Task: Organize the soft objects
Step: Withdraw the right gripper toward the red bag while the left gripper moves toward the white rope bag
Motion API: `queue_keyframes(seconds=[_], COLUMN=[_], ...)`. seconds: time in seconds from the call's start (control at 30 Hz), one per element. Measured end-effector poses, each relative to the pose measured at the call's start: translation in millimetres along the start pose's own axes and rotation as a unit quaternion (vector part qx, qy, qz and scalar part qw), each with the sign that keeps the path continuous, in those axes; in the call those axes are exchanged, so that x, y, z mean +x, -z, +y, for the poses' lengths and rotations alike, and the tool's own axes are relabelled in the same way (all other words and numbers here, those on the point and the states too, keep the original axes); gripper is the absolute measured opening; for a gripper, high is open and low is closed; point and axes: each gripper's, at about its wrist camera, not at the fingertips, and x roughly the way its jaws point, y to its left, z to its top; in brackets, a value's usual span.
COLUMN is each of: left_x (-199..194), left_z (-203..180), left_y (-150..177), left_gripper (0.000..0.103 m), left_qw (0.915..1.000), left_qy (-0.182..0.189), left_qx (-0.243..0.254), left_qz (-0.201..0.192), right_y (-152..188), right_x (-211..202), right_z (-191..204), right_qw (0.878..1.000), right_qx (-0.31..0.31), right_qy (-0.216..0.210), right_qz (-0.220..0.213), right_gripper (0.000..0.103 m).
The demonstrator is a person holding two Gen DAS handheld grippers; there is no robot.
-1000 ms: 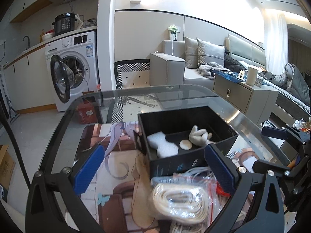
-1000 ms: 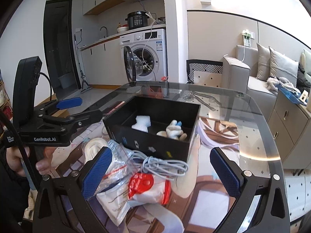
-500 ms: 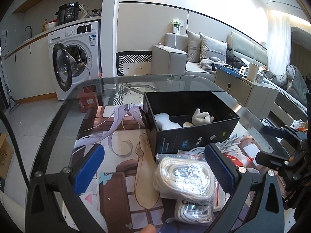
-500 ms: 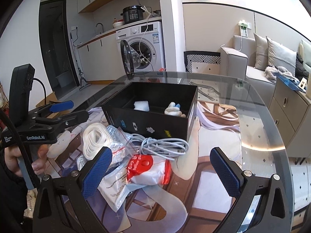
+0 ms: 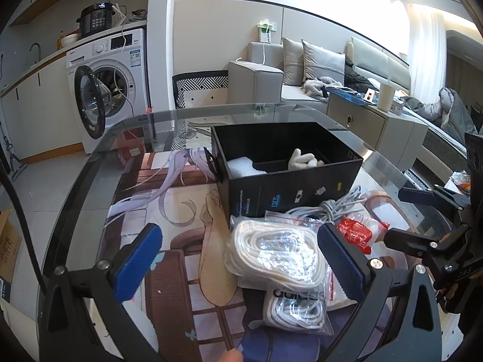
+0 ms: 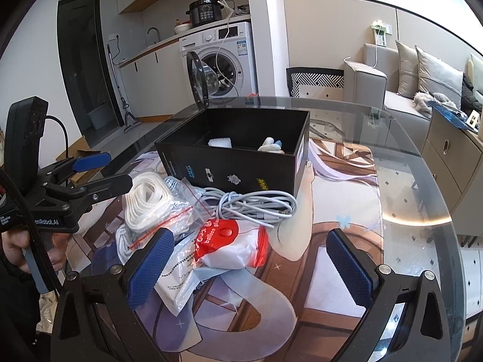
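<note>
Left wrist view: the left gripper (image 5: 238, 259) hangs over the glass table (image 5: 90, 181) with its blue pads spread wide, gripping nothing. Just beyond and between the pads lies a clear bag of white cord (image 5: 271, 250), with a second, smaller bag of cord (image 5: 294, 309) underneath and nearer the camera. Behind them sits a grey cable bundle (image 5: 326, 208) and a red-and-white balloon packet (image 5: 357, 232), both close against the front wall of the black box (image 5: 289, 193). Inside the box — divided by a low partition — a white foam piece (image 5: 241, 166) lies in the left part and a pale glove-like soft object (image 5: 302, 160) in the right.

In the right wrist view, the right gripper (image 6: 250, 268) is likewise wide apart and empty, poised above the printed mat (image 6: 332, 256). The balloon packet (image 6: 229, 244) lies just past its left pad, touching the cable bundle (image 6: 256, 208), which rests against the box (image 6: 235, 163). The bagged cord (image 6: 151, 202) lies to the left, and the left gripper (image 6: 102, 172) shows at that edge, held in a hand (image 6: 33, 250).
</note>
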Motion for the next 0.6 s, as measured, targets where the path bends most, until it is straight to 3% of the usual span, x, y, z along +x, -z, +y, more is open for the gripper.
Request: queue_keyframes(seconds=[0.6], left_x=[8], left_z=[-21], left_y=[6], left_gripper=[0.103], left_qw=[0.9986], left_qy=[0.018], left_qx=[0.043], left_qz=[0.025], right_y=[4], right_x=[33], right_z=[9], right_qw=[0.999], right_qx=[-0.011], right_qy=[-0.006], right_qz=[0.045], right_gripper=[0.102])
